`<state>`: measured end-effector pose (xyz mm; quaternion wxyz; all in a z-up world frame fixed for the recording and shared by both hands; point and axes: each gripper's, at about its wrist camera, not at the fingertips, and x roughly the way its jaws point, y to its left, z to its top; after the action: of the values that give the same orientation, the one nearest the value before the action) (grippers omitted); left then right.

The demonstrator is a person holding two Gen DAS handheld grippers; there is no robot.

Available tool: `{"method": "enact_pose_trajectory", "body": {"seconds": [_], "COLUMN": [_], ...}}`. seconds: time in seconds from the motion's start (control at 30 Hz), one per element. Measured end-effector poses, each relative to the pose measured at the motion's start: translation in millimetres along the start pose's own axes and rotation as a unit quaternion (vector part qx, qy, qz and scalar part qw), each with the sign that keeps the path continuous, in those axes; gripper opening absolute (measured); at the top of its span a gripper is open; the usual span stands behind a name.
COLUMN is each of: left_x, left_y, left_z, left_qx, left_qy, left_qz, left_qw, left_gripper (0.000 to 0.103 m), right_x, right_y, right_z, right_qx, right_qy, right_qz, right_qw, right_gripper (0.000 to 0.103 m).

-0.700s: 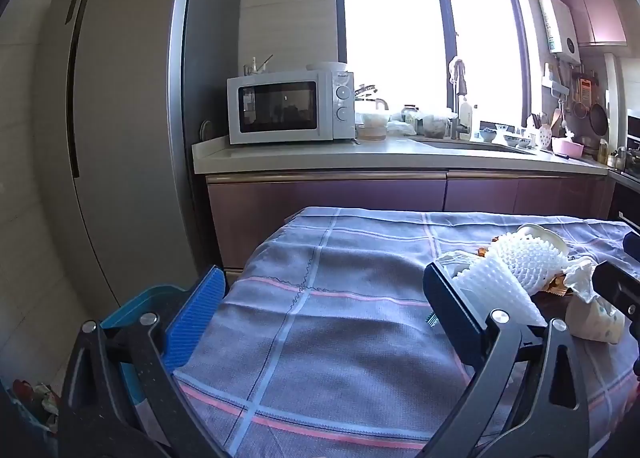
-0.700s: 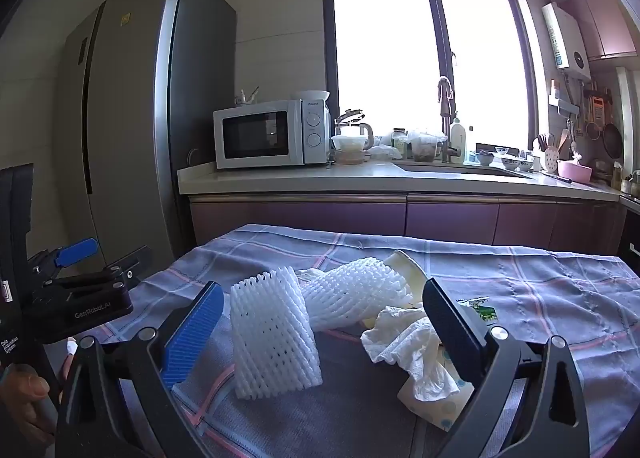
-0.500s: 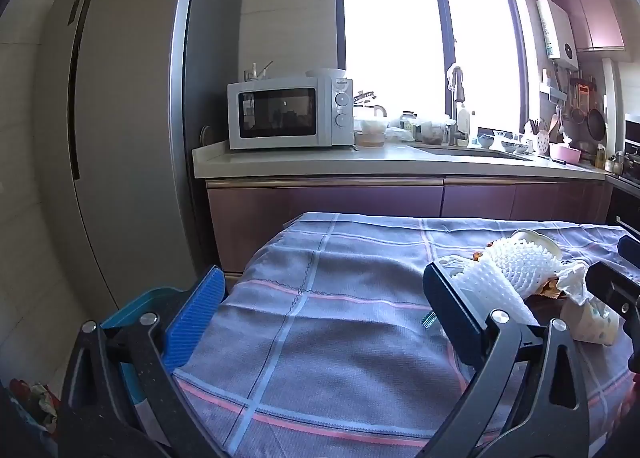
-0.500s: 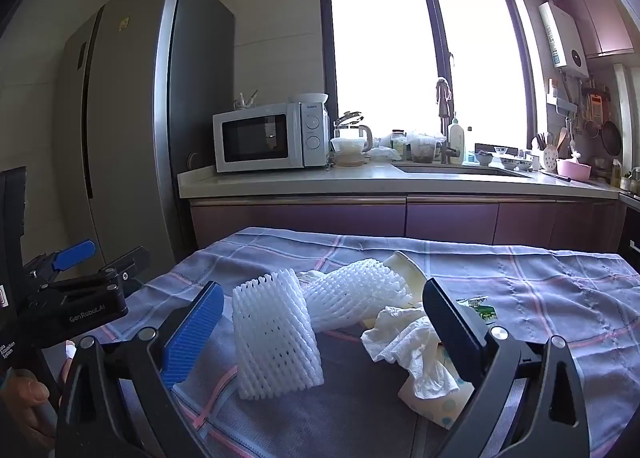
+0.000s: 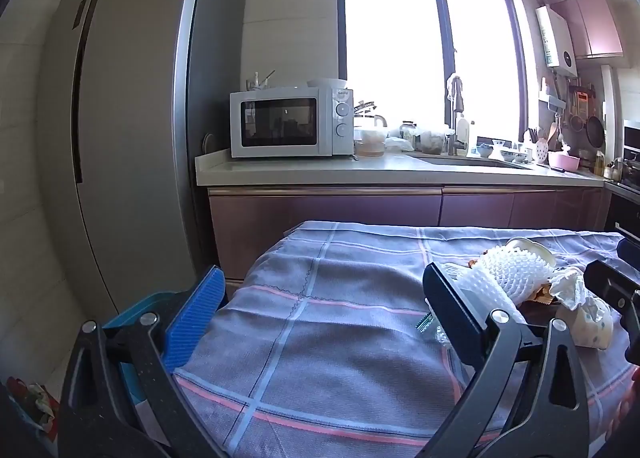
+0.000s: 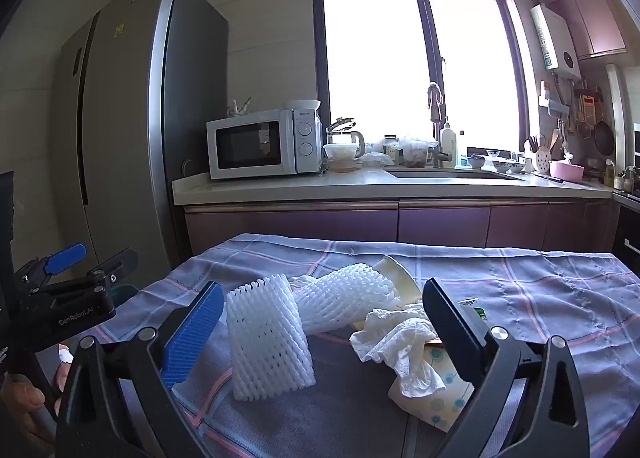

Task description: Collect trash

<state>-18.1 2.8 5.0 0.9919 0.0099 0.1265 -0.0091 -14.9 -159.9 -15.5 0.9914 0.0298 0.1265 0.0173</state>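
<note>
A pile of trash lies on the plaid tablecloth (image 6: 540,298): one white foam net (image 6: 268,342) standing on end, a second foam net (image 6: 344,298) lying over a cream cup (image 6: 396,270), a crumpled tissue (image 6: 400,334), a dotted paper cup (image 6: 436,406) and a green wrapper (image 6: 478,312). My right gripper (image 6: 324,310) is open, its fingers on either side of the pile without touching it. My left gripper (image 5: 320,298) is open over bare cloth, with the foam nets (image 5: 508,274) just past its right finger. It also shows as the left gripper (image 6: 80,270) beside the table.
A blue bin (image 5: 136,314) stands on the floor at the table's left edge. Beyond it stands a tall grey fridge (image 5: 132,137). Behind the table runs a counter with a microwave (image 5: 288,121) and a sink. A person's hand (image 6: 24,398) holds the left gripper's handle.
Both views have tipped up slightly, so the table sits a little lower in frame. The trash has not moved and both grippers stay open.
</note>
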Motion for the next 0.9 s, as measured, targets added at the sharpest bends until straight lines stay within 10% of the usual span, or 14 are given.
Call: {"method": "enact_pose_trajectory", "body": {"seconds": [0.9], "left_x": [0.6], "left_y": [1.3], "left_z": [1.3], "left_qx": [-0.005], "left_qy": [0.002], "left_qz": [-0.004], "left_qw": [1.0], "left_gripper": [0.098], "right_x": [-3.8], "right_y": [-3.5], "right_z": [-0.1], "right_qx": [0.005], "right_qy": [-0.001], "right_qz": [0.002], "right_qw": [1.0], "right_gripper": [0.096]}}
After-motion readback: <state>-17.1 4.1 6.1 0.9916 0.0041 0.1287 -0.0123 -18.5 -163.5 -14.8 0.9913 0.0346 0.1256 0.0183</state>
